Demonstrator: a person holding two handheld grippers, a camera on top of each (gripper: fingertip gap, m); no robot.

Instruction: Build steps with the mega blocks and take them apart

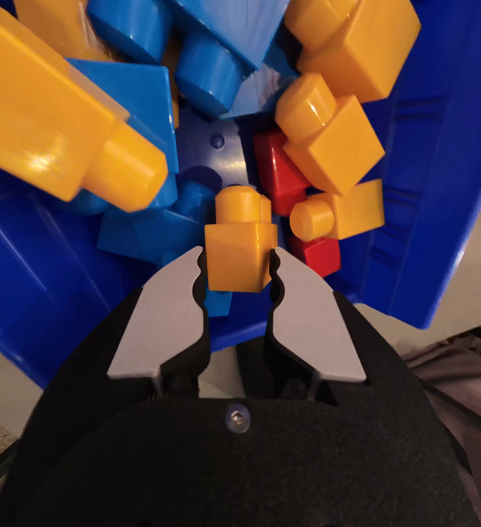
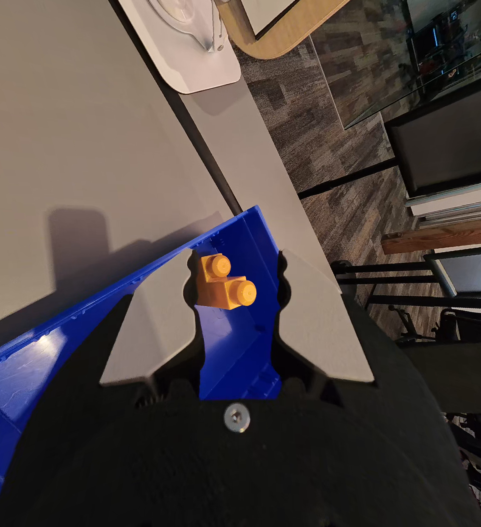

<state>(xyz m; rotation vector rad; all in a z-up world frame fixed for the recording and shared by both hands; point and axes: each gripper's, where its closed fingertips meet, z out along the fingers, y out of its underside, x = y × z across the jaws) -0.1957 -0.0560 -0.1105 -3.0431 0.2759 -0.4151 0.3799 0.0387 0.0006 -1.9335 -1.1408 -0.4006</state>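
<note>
The left gripper [image 1: 237, 258] is clamped on a small yellow block [image 1: 237, 256] — its grey fingers [image 1: 173, 288] press the block's two sides, tips level with its upper half. The right gripper [image 2: 235, 265] stands spread, its fingers [image 2: 159, 310] wide apart and gripping nothing — only the left one may touch what lies beyond. Both black bodies fill the lower part of their views.

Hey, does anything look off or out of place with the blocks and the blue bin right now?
Nothing looks damaged or spilled. The blocks lie jumbled at all angles inside the blue bin, as loose storage would. The left gripper is shut on a yellow block; the right gripper is open above a two-step yellow piece in the bin.
</note>
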